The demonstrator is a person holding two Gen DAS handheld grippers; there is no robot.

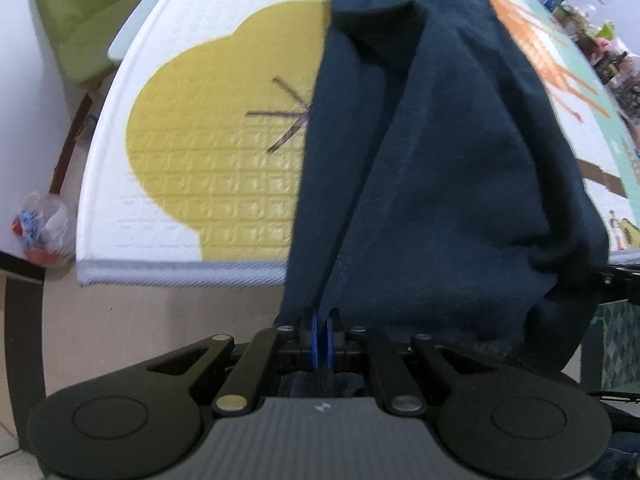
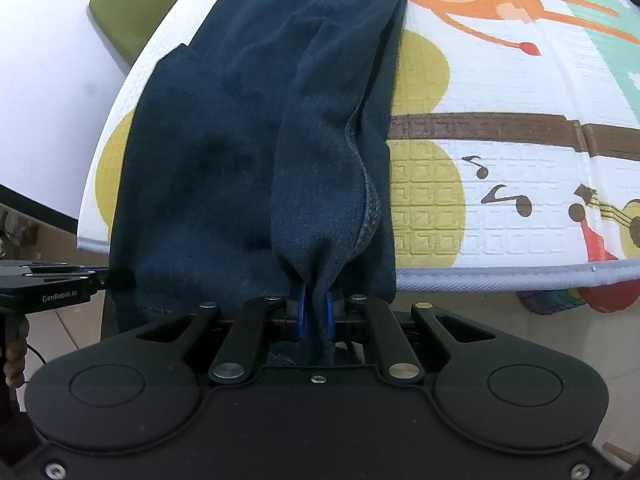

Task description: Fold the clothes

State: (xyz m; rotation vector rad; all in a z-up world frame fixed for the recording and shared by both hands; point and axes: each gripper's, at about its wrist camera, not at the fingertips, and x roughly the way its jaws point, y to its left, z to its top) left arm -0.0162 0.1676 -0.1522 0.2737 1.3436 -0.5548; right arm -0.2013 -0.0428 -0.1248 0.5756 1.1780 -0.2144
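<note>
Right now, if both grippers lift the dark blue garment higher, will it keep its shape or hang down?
The dark blue garment will probably sag: it already drapes in soft folds from the right gripper and left gripper. The thick stitched hem suggests some weight. It likely drags on the textured play mat.

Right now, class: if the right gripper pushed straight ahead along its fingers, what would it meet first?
Probably the dark blue garment already pinched in the right gripper, then the play mat beneath it; depth is unclear.
</note>
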